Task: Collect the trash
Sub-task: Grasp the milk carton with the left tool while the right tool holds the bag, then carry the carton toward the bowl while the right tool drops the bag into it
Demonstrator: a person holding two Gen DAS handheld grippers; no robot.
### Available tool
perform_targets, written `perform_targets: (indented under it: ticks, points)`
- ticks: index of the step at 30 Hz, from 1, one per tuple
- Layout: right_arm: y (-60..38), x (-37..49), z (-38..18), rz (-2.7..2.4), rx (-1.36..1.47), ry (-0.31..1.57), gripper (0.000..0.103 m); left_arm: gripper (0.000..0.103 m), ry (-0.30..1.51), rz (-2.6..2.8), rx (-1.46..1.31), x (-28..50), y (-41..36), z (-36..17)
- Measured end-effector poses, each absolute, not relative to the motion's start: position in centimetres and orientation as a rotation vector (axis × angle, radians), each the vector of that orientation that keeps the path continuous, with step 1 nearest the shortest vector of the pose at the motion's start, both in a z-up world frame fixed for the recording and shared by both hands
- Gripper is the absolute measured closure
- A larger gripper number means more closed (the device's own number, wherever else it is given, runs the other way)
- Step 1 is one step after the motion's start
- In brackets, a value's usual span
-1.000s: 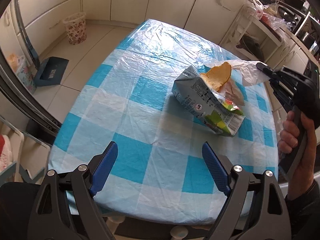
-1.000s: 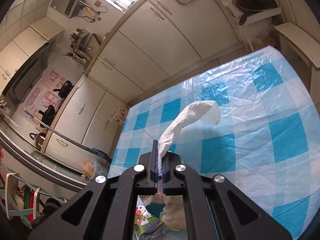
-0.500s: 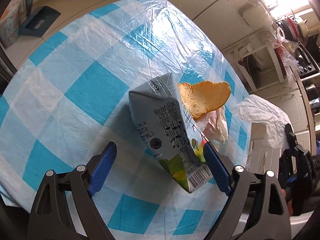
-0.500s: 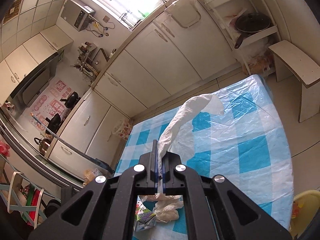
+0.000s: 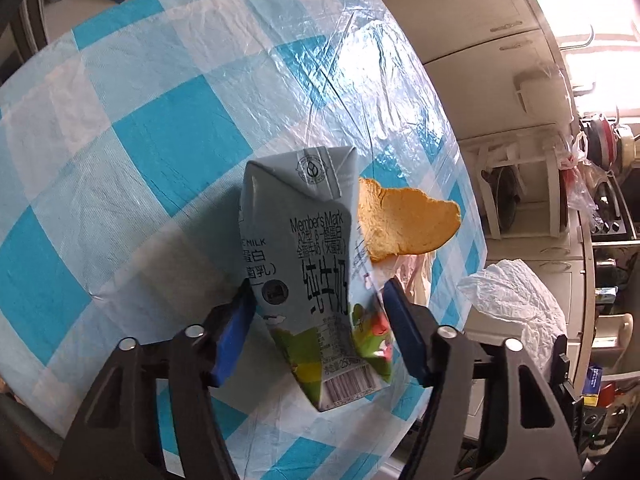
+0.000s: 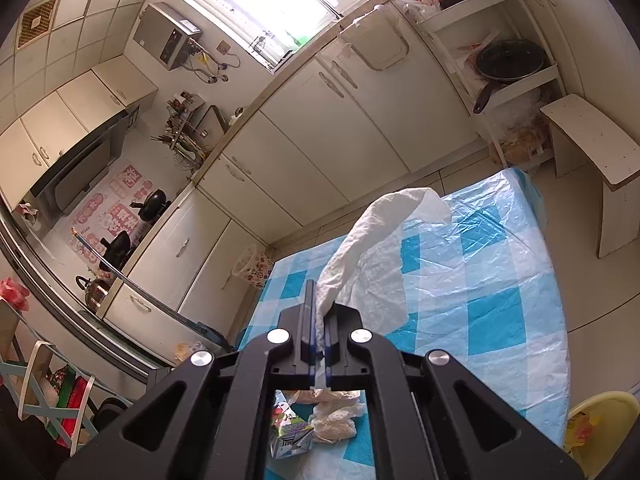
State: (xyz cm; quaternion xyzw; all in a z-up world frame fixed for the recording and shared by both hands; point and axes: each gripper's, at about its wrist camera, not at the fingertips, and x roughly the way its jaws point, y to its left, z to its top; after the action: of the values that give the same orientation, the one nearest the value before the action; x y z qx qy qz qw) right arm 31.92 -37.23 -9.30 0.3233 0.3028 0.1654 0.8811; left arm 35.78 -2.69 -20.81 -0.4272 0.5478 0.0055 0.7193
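The left gripper (image 5: pixel 316 312) points steeply down at a worktop (image 5: pixel 132 128) covered in a blue-and-white checked plastic cloth. A milk carton (image 5: pixel 308 264) lies on its side near the worktop's right edge, its folded top away from the camera and its barcode end toward it. The carton's lower half sits between the two blue pads (image 5: pixel 234 332), whose jaws have just been closing around it. The pads stand tight against the carton's sides, though whether they already press it cannot be told.

Just right of the carton, touching its upper right edge, lies an orange peel (image 5: pixel 404 220), curled and pale inside. Under the peel and beside the right pad a crumpled pinkish wrapper (image 5: pixel 416 276) shows; it is partly hidden.

Further right, past the worktop's right edge, a white plastic bag (image 5: pixel 516 300) hangs in the air.

In the right wrist view the right gripper (image 6: pixel 320 320) has its jaws closed on that bag (image 6: pixel 360 264), a bunched strip of it pinched between the pads and rising up and to the right. The gripper is held above the worktop (image 6: pixel 500 280). Below it, near the worktop's close edge, more crumpled wrapping (image 6: pixel 336 420) lies by the carton (image 6: pixel 292 436). A floral bin (image 6: pixel 254 266) stands on the floor by the worktop's far left corner.
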Motion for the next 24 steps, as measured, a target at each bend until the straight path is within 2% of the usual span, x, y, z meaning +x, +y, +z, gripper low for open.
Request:
perform_targets:
  ticks: [6,8,17,24]
  points:
    - [-37.5,31.2,-8.9,0.349,0.656,0.619,0.099,0.051,1.171,0.025,-0.932,35.3,-2.2,-20.3]
    - [-37.6,30.9,-8.7,0.347,0.647,0.615,0.099,0.058,1.159,0.013,-0.913,35.1,-1.7,-19.8]
    - [-37.5,29.5,-8.1,0.338,0.611,0.609,0.099,0.058,1.108,-0.028,-0.790,32.6,-0.2,-16.3]
    - [-37.0,26.7,-6.5,0.316,0.519,0.575,0.100,0.058,1.018,-0.083,-0.610,29.1,-1.5,-11.4]
